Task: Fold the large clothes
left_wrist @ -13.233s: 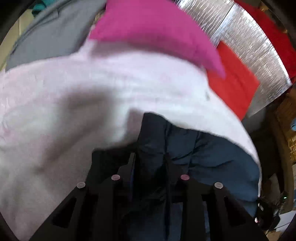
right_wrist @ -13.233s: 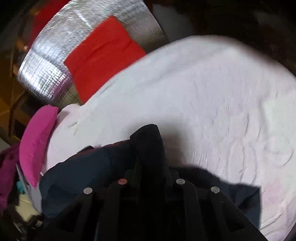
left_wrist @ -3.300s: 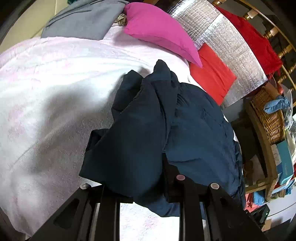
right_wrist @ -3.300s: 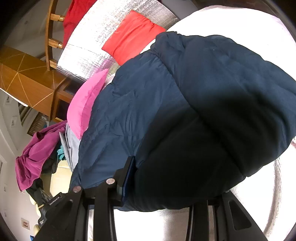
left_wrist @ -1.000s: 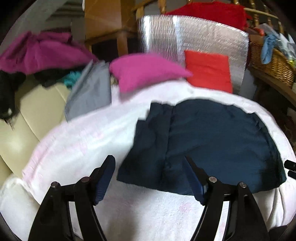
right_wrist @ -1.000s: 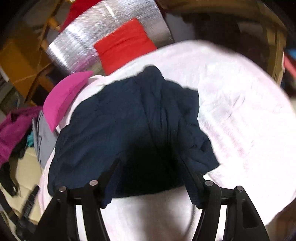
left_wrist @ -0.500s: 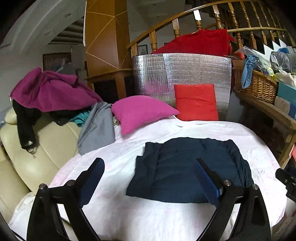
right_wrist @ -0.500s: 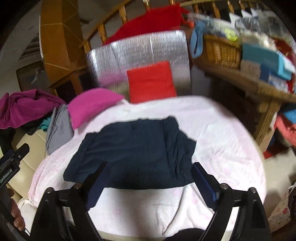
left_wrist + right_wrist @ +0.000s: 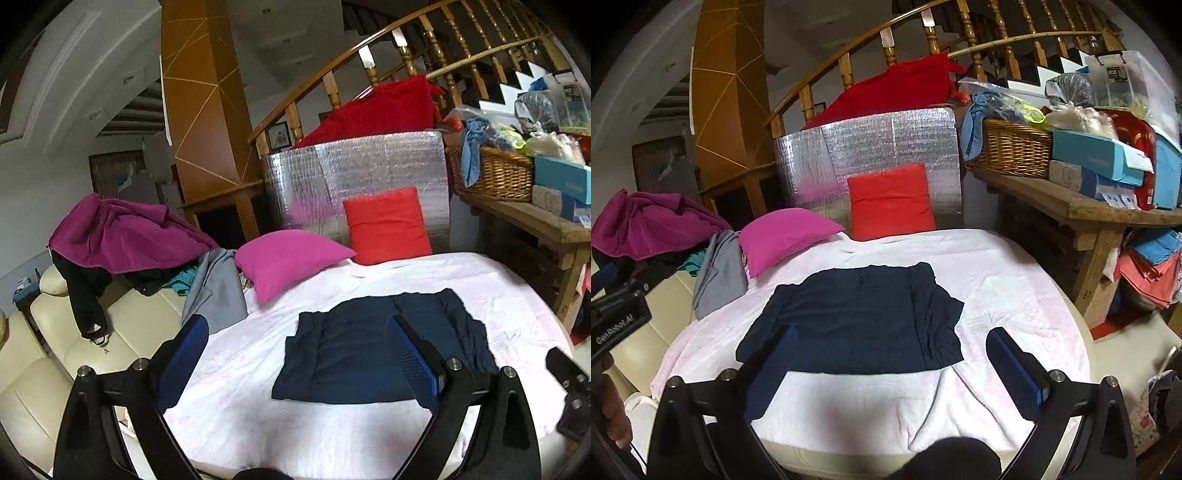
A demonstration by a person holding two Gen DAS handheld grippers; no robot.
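Folded navy garment [image 9: 857, 317] flat on pink sheet [image 9: 997, 280], beyond both empty claws, left claw [image 9: 295, 354] apart, right claw [image 9: 890, 365] just spread wide

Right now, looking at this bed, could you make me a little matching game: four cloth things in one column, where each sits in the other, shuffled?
Things:
1. folded dark navy garment
2. magenta pillow
3. red square cushion
4. grey garment

Places:
A. leaning against the silver foil panel
B. lying flat in the middle of the white bedsheet
C. draped at the sheet's left edge, over the cream sofa
D. at the sheet's far left corner, beside the red cushion

Pairs: 1-B, 2-D, 3-A, 4-C
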